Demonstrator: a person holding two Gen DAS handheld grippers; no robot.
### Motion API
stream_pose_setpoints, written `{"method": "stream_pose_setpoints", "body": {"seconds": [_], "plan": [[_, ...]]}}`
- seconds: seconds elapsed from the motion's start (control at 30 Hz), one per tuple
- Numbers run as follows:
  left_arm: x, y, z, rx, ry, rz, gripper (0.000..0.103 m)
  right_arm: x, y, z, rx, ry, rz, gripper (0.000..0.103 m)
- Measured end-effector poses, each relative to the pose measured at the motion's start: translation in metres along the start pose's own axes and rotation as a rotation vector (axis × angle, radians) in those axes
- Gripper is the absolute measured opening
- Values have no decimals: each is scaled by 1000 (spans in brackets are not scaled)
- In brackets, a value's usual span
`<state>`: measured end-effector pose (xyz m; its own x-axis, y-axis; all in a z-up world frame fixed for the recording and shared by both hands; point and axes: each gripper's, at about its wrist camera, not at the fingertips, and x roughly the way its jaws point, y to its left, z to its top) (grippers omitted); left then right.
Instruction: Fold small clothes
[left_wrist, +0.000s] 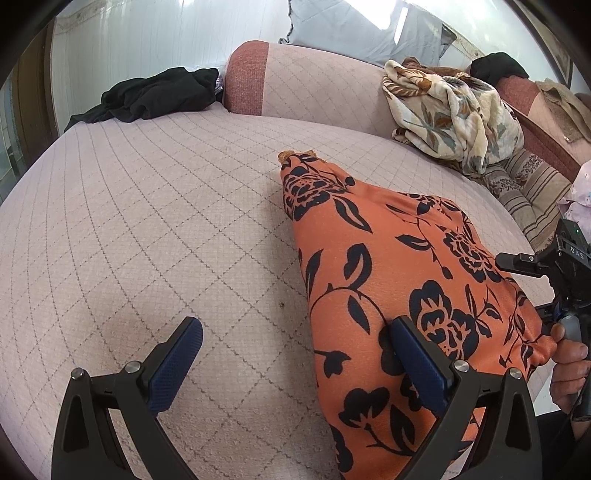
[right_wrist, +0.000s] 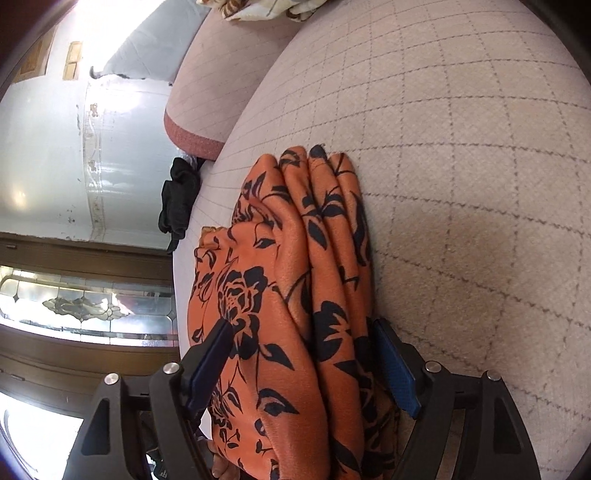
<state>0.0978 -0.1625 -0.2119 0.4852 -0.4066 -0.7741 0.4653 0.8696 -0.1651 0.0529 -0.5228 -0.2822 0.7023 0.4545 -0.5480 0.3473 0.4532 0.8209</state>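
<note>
- Orange floral garment (left_wrist: 388, 266) lies bunched in folds on quilted sofa seat (left_wrist: 147, 221), near front edge
- Left gripper (left_wrist: 295, 350) fingers spread wide, gripping nothing; its right pad (left_wrist: 417, 365) rests on the cloth
- Right gripper (right_wrist: 303, 362) fingers either side of the folded bundle, clamped on it
- Black cloth (left_wrist: 155, 94) + cream floral blanket (left_wrist: 454, 114) further back

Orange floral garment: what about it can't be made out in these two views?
- Orange floral garment, left wrist view: near end cut off by the bottom edge and the left gripper.
- Right wrist view: how the right gripper holds it; bunched folds fill its wide gap.
- Garment type: folds hide its shape.
</note>
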Motion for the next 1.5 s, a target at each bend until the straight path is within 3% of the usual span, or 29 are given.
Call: {"method": "stream_pose_setpoints", "body": {"seconds": [0.83,0.93,1.07,1.13,1.33,1.5], "plan": [[14,-25,0,17,40,-33,101,10,5,0,-29,44,18,80],[18,-22,1,-24,94,-133,101,4,4,1,-23,27,15,80],[31,-9,4,-148,209,-387,101,-10,5,3,-30,-30,24,80],[33,0,5,-197,252,-471,101,-10,4,5,-25,-20,24,80],[39,14,11,-206,366,-608,101,7,7,7,-49,50,-24,80],[42,-2,15,-81,366,-564,93,10,4,6,-55,54,-17,81]]}}
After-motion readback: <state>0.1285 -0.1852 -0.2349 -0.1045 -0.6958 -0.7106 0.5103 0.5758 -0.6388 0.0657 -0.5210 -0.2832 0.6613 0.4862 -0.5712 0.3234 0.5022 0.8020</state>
